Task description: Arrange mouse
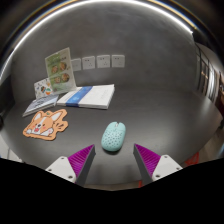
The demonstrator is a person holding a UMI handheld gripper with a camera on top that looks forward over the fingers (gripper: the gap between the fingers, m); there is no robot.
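Observation:
A pale teal mouse (114, 135) with a dotted top lies on the dark grey table (160, 110), just ahead of my fingers and slightly between their tips. My gripper (115, 156) is open, its purple-padded fingers (82, 159) spread to either side, with a gap between each pad and the mouse. An orange animal-shaped mouse mat (46, 123) lies on the table to the left of the mouse, apart from it.
A white and blue box (87, 96) lies beyond the mouse. Papers and a green leaflet (58, 70) stand at the back left. Wall sockets (97, 62) show on the wall behind the table.

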